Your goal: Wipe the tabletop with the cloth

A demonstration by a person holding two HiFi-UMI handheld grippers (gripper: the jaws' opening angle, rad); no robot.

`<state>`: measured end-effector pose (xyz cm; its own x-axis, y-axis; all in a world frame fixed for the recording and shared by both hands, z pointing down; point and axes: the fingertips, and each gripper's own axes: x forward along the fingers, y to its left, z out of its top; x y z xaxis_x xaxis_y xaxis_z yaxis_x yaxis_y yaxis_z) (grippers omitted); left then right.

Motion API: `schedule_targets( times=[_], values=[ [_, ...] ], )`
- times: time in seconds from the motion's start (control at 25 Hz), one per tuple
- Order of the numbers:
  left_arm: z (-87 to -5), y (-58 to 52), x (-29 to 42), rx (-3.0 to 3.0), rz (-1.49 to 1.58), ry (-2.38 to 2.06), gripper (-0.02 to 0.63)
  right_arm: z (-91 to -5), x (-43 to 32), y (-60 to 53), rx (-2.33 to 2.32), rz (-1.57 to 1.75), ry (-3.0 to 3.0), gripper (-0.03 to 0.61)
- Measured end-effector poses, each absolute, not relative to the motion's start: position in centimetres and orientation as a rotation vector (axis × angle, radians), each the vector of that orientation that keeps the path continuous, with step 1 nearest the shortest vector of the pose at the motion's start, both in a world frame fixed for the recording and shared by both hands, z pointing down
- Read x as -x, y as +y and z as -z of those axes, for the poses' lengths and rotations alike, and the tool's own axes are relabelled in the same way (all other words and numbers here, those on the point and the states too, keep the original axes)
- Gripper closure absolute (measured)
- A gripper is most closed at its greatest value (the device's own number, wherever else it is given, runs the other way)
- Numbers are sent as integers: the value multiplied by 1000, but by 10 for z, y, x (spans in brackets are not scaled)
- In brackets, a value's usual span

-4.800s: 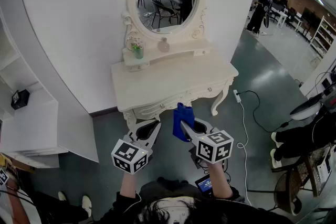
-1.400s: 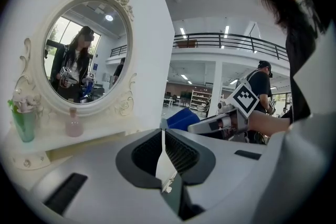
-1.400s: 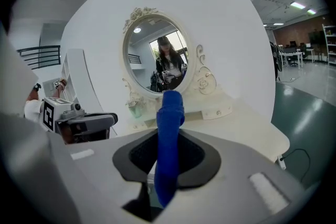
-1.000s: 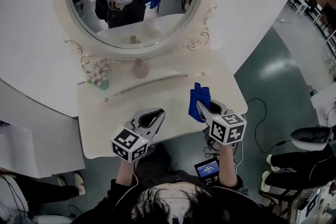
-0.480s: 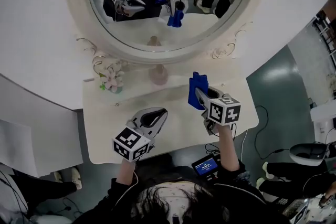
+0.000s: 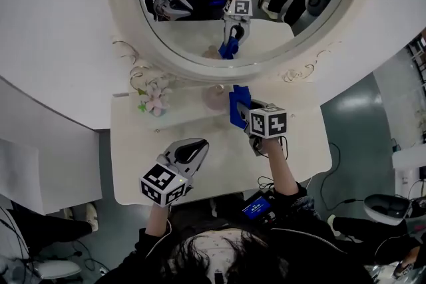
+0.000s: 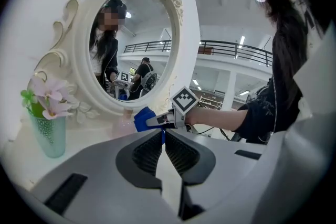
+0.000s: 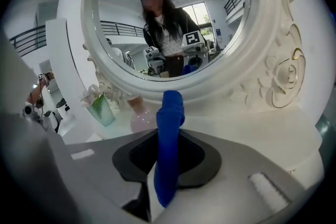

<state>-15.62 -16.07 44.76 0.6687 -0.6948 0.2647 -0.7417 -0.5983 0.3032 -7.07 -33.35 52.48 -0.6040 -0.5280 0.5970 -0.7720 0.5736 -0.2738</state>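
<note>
Blue cloth pinched upright in right claw; jaws clamped on it, cloth end poking out past the tips. Cloth held over rear of white surface, just beside small pink bottle; contact with surface cannot be told. Left claw over front left of surface, jaws together, nothing between them. Vase of pink flowers at rear left. Oval mirror behind, reflecting both claws and cloth.

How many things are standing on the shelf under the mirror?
2: a flower vase at the left end, and a pink bottle in the middle beside the cloth. The right gripper may hide more.
</note>
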Motion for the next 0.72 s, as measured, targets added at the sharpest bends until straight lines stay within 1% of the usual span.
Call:
schedule_targets(
  times=[0.24, 0.4, 0.56, 0.72],
  values=[
    [-441, -161, 171, -2449, -155, -1246, 617, -550, 78, -342, -950, -613, -2283, 499],
    [-446, -161, 173, -2394, -167, -1319, 617, -563, 60, -351, -905, -478, -2227, 499],
    [-452, -166, 156, -2368, -196, -1345, 617, -571, 27, -364, -890, -401, -2198, 499],
    [-455, -172, 117, -2379, -232, -1309, 617, -572, -12, -372, -917, -418, -2207, 499]
  ],
)
